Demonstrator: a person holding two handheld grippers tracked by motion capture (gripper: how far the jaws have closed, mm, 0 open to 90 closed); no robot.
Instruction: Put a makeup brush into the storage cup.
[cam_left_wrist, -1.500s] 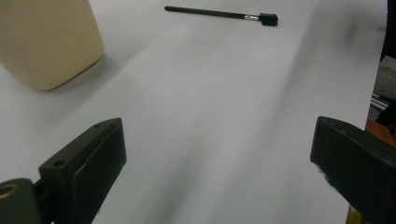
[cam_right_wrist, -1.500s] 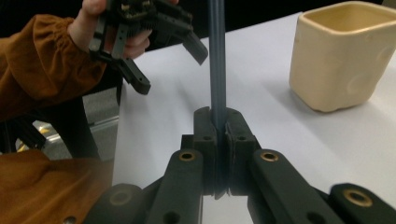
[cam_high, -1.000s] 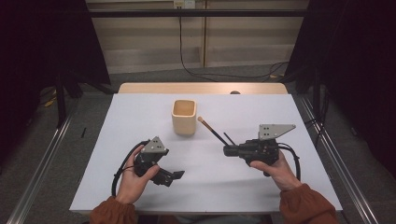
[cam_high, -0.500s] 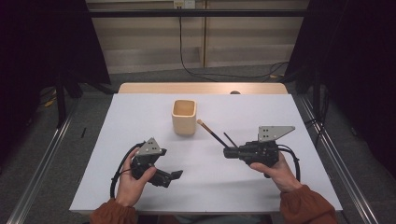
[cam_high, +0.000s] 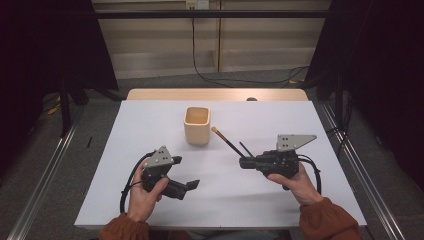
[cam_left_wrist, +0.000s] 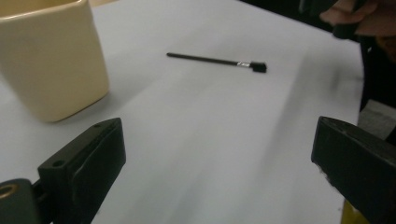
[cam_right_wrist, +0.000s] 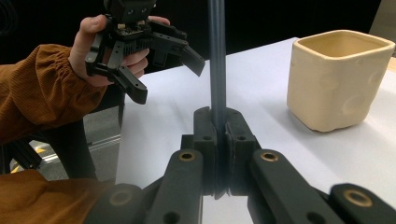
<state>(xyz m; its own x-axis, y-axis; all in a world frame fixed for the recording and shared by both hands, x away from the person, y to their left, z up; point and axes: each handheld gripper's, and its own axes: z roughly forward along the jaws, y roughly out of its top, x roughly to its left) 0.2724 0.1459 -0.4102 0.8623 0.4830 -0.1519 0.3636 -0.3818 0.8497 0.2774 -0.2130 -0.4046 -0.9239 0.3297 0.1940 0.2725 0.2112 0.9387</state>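
**Lifting the held brush cleanly into the cup**

On the left, our left gripper (cam_high: 184, 173) hangs just above the white table (cam_high: 280, 210) with its jaws spread wide and nothing between them. We judge that it has no part in this step and is best held where it is, clear of the path.

In the middle stands the cream cup (cam_high: 196, 127), upright, its mouth open to the top. It is light-looking and square-walled, so a knock on the rim could tip or shove it.

Just right of the cup, the long brush (cam_high: 227, 144) slants with its pale tip near the cup's right wall. A second, shorter black stick (cam_high: 246, 149) lies flat on the table just beside it, untouched.

On the right, our right gripper (cam_high: 242, 162) is clamped tight on the dark handle of the long brush, near its lower end.

To do this well, we should raise the brush until its tip clears the rim, bring it over the mouth, tilt it towards upright and let go only once the end is well inside. Gripped so near one end, the brush may swing.
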